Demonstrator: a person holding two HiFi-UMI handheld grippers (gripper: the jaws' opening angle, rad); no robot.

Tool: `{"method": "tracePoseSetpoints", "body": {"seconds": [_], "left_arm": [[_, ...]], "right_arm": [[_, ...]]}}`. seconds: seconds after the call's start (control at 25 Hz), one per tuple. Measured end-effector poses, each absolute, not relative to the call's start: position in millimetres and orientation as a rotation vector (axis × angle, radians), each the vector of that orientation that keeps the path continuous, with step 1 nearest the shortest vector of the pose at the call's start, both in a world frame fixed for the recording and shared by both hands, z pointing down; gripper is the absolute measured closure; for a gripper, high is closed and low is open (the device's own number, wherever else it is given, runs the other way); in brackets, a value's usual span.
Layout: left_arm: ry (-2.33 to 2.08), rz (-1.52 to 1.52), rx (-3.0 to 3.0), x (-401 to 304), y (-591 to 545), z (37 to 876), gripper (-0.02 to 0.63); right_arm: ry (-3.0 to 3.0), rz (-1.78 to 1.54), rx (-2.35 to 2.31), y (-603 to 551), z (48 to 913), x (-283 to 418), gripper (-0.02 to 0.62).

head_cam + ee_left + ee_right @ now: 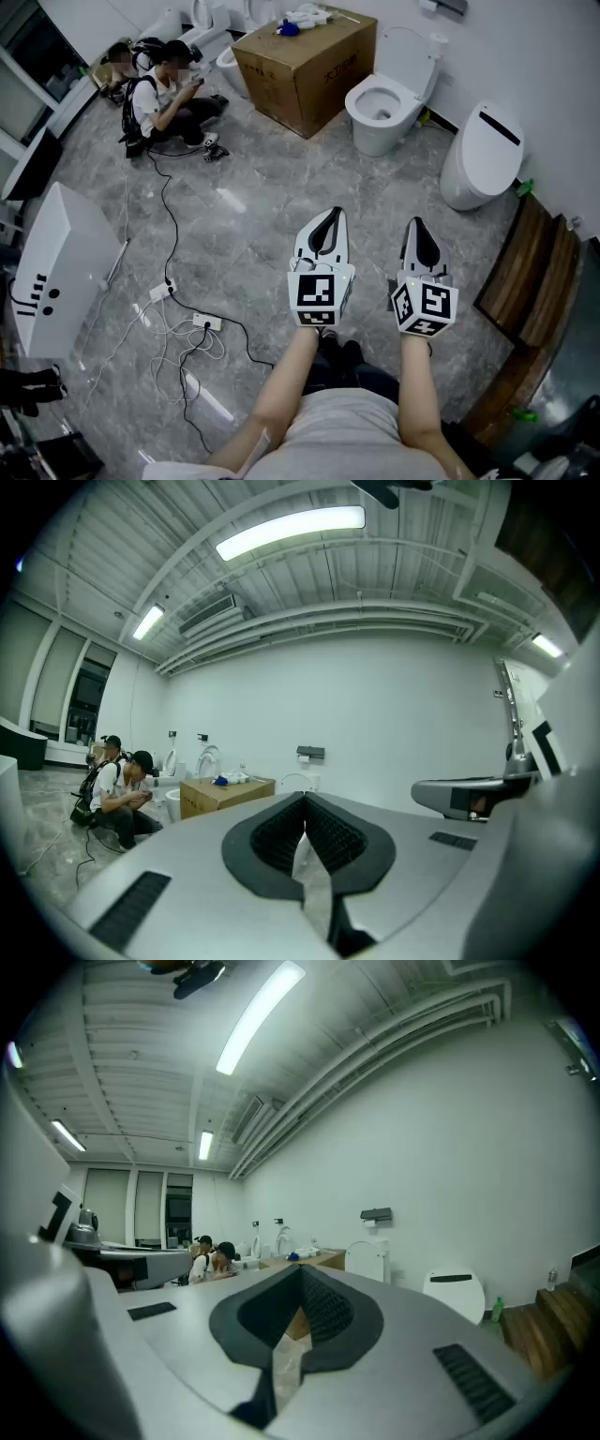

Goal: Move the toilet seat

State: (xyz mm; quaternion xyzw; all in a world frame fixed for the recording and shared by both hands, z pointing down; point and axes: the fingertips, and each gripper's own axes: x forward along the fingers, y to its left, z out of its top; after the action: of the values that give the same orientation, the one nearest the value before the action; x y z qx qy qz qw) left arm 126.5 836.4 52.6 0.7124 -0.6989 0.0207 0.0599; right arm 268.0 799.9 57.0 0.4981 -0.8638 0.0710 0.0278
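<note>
A white toilet (382, 105) stands at the far wall with its bowl open and its lid (413, 54) raised against the tank. Both grippers are held side by side in mid-air, well short of it, above the grey floor. My left gripper (330, 216) is shut with nothing between its jaws, and my right gripper (416, 225) is likewise shut and empty. In the left gripper view the shut jaws (303, 810) point toward the far wall. In the right gripper view the raised toilet lid (367, 1260) shows beyond the shut jaws (302, 1283).
A cardboard box (305, 64) stands left of the toilet. A second, closed toilet (484, 155) is at the right, with wooden steps (527, 274) nearer. A person (167, 94) crouches at the far left. Cables and power strips (183, 323) lie on the floor beside a white unit (56, 267).
</note>
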Motion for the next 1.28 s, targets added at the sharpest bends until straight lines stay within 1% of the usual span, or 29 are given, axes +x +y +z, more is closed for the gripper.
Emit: {"method": "tracePoseSetpoints", "body": {"seconds": [0.44,0.88,1.28], "left_arm": [[-2.119,0.059,2.163,111,823,52,0.591],[-2.1,0.065,2.148,71,811,60,0.591],[-2.09,0.047,2.09,46,798,71,0.591]], "right_arm": [[-2.662,0.224,1.51,785,62,247,0.58],[-2.63,0.25,1.548,768,69,221,0.578],[-2.576,0.254,1.568,755,75,218,0.578]]}}
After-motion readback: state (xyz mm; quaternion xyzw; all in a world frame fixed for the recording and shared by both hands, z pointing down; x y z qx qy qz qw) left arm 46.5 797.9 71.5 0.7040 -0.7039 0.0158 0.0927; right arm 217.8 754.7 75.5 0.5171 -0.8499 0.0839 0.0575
